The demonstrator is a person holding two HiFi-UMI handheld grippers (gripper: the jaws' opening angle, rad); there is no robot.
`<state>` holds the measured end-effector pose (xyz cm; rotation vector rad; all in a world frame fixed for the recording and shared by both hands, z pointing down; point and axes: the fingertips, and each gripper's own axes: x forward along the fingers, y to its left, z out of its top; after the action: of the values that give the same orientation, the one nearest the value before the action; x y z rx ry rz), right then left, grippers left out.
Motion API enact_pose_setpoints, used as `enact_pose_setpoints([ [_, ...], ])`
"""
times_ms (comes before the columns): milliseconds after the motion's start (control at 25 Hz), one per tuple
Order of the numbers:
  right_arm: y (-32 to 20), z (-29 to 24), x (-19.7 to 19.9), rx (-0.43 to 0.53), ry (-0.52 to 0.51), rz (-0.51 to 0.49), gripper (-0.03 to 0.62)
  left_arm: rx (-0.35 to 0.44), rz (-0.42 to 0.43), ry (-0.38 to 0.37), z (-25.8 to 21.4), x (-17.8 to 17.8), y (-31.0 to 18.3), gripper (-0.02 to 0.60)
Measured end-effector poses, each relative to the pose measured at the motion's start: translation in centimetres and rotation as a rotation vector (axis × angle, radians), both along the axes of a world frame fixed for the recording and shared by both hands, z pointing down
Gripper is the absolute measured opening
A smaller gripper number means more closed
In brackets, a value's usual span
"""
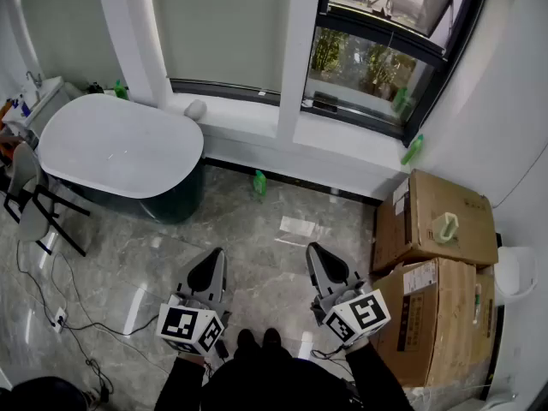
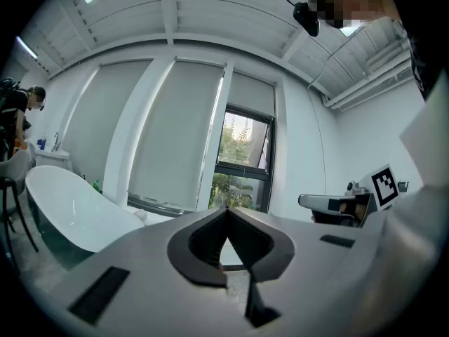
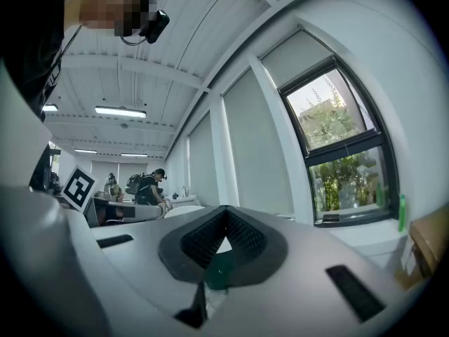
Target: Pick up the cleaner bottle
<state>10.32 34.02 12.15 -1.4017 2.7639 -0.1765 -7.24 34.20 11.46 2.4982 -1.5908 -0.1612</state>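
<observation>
A small green cleaner bottle [image 1: 259,183] stands upright on the grey marble floor, below the window wall and just right of the bathtub. Both grippers are held level near the bottom of the head view, well short of it. My left gripper [image 1: 208,271] is shut with nothing in it, its jaws meeting in the left gripper view [image 2: 226,213]. My right gripper [image 1: 324,262] also has its jaws together and empty [image 3: 224,212]. A green blur that may be the bottle [image 3: 216,274] shows through the gap under its jaws.
A white bathtub [image 1: 120,148] fills the left. Stacked cardboard boxes [image 1: 432,229] stand at the right wall. Two more green bottles [image 1: 412,150] rest at the window ledge. A chair [image 1: 30,199] and floor cables [image 1: 68,315] lie at the left. A paper sheet [image 1: 300,227] lies on the floor.
</observation>
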Motion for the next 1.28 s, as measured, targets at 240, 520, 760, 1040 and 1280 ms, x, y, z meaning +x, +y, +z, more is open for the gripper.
enact_pose_setpoints([
  [240,0.2,0.2,0.2,-0.006,-0.006,0.000,0.002,-0.003,0.004,0.008,0.2,0.1,0.3,0.005],
  [520,0.2,0.0,-0.2,-0.009,-0.014,-0.015,0.002,-0.003,0.001,0.014,0.1,-0.3,0.2,0.005],
  [760,0.0,0.7,-0.1,-0.040,-0.055,-0.020,0.002,-0.011,0.000,0.021,0.4,-0.3,0.1,0.005],
  [1040,-0.4,1.7,0.9,-0.056,-0.035,-0.004,0.002,-0.029,0.000,0.037,1.0,-0.1,-0.5,0.005],
  [1280,-1.2,2.1,2.0,-0.047,0.013,0.001,0.002,-0.041,0.005,0.029,1.7,1.1,-1.5,0.005],
])
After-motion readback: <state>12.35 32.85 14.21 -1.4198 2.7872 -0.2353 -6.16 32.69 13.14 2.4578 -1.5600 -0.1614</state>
